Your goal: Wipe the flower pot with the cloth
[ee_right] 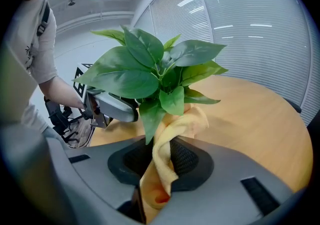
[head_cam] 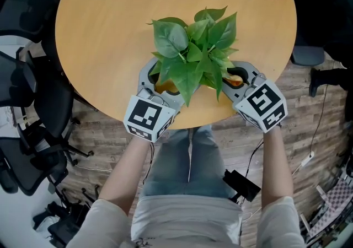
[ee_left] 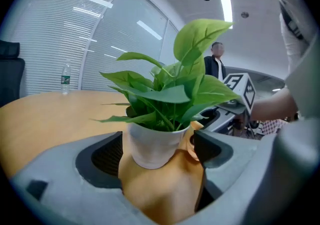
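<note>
A leafy green plant (head_cam: 193, 54) stands near the front edge of the round wooden table (head_cam: 110, 32); its leaves hide the pot from above. In the left gripper view the white flower pot (ee_left: 152, 146) sits upright between the jaws of my left gripper (ee_left: 157, 154), which close on its sides. A fold of the yellow-orange cloth (ee_left: 194, 136) shows at the pot's right side. My right gripper (ee_right: 160, 161) is shut on the cloth (ee_right: 162, 159), which runs up under the leaves against the pot. From above, the left gripper (head_cam: 157, 73) and right gripper (head_cam: 237, 73) flank the plant.
Black office chairs (head_cam: 27, 92) crowd the floor left of the table, and another (head_cam: 325, 10) is at the right. A water bottle (ee_left: 65, 78) stands at the table's far side. A person (ee_left: 216, 64) stands in the background. Cables lie on the wooden floor.
</note>
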Demonstrator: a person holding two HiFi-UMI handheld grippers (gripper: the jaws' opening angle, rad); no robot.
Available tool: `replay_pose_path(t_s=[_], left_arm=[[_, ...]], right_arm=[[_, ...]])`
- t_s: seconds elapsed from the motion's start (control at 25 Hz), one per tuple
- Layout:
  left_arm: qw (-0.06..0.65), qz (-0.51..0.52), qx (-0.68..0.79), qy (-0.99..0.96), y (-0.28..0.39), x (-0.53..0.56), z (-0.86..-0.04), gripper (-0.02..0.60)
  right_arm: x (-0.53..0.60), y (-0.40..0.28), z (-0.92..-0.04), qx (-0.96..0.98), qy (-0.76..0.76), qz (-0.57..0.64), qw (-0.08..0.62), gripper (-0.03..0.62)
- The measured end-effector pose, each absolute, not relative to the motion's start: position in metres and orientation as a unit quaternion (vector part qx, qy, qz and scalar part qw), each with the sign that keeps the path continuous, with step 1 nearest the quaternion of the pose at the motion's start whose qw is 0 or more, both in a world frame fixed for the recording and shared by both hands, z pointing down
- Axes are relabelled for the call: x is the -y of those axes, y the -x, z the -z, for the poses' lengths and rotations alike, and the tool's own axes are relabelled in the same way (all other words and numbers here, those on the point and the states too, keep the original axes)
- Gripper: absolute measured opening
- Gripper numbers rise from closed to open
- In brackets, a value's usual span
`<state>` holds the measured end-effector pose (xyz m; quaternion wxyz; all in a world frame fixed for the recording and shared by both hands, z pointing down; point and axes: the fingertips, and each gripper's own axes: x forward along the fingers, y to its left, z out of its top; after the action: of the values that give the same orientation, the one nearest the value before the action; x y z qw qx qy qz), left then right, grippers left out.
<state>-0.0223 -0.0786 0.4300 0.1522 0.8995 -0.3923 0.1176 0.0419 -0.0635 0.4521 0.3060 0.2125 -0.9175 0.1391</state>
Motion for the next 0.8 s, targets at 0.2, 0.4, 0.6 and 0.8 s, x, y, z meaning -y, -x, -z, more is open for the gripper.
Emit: replay_pose_path(t_s=[0.2,0.4,0.6,0.8], left_arm=[[0.110,-0.114,0.293,-0.943,0.033,0.082,-0.422,0.440],[0.090,-0.105,0.194,-0.971,0.033,0.091,-0.421,0.476],[0.096,-0.088,0.132,-0.983,0.024,0.099,-0.416,0.491],[0.104,-0.085,0.103,-0.986,0.018,0.098,-0.414,0.473]], right_arm=[[0.064,-0.041,-0.450,0.918,-0.212,-0.139,0.304,0.084],[0.062,-0.040,-0.452,0.918,-0.211,-0.143,0.304,0.084],[0.061,-0.041,-0.453,0.917,-0.208,-0.144,0.308,0.084],[0.062,-0.041,-0.453,0.917,-0.208,-0.146,0.308,0.084]])
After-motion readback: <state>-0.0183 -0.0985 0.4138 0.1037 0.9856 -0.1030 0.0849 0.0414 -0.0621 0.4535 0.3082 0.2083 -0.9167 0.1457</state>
